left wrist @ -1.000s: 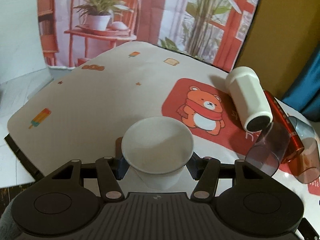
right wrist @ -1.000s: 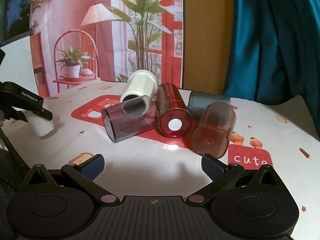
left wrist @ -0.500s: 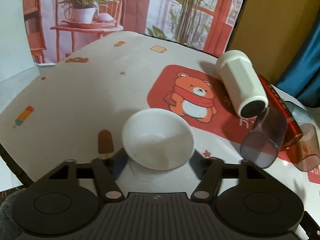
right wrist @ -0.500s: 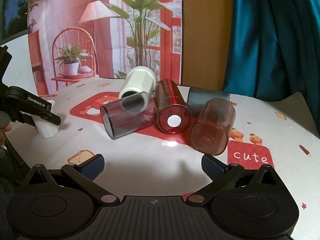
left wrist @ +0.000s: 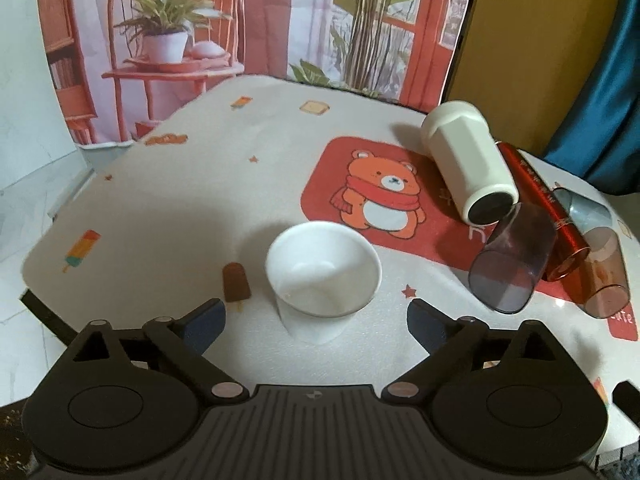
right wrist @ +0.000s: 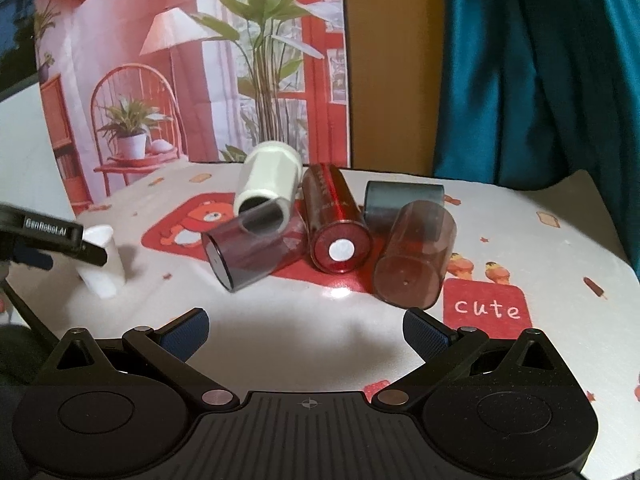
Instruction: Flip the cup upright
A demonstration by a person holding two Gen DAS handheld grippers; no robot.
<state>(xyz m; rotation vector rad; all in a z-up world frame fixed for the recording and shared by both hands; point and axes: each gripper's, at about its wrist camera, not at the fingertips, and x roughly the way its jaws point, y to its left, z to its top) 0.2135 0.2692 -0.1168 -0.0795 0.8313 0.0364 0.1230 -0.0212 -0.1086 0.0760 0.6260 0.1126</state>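
left wrist: close above white cup (left wrist: pixel 323 276) | right wrist: low, farther | shared: cup, tumblers (right wrist: pixel 340 232)

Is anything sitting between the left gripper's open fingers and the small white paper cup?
Nothing visible. The small white paper cup stands upright on the tablecloth, directly ahead of the open left gripper, with only bare cloth either side. The tumblers lying on their sides are off to the right.

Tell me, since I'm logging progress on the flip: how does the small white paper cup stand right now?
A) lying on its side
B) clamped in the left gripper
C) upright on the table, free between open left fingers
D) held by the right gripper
C: the white paper cup stands mouth-up on the table, with the left gripper open and gaps on both sides.
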